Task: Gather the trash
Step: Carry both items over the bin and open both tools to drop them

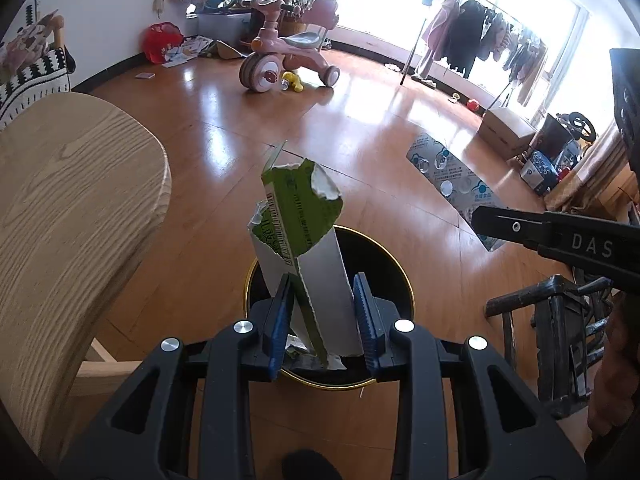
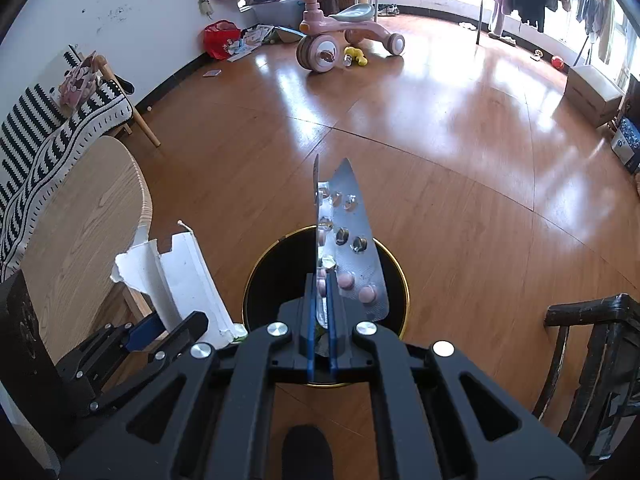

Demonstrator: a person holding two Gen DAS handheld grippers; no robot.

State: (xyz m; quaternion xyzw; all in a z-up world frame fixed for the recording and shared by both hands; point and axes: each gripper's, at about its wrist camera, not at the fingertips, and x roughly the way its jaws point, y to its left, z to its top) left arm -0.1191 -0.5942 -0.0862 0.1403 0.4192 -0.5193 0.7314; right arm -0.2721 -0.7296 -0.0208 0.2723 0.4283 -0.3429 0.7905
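My left gripper (image 1: 325, 292) holds a torn green and white carton (image 1: 304, 240) upright between its blue pads, over a black trash bin with a gold rim (image 1: 394, 264). The carton's white side (image 2: 188, 276) also shows in the right wrist view, with the left gripper (image 2: 160, 332) below it. My right gripper (image 2: 323, 292) is shut on silver pill blister packs (image 2: 352, 248), held upright above the same bin (image 2: 264, 272). Crumpled trash lies inside the bin. The right gripper's finger (image 1: 520, 226) shows at the right of the left wrist view.
A light wooden round table (image 1: 68, 208) is left of the bin. A dark wooden chair (image 2: 592, 360) stands on the right. A pink tricycle (image 1: 280, 56), cardboard boxes (image 1: 506, 128), a flat printed sheet (image 1: 456, 184) and a clothes rack (image 1: 480, 36) are farther off on the wooden floor.
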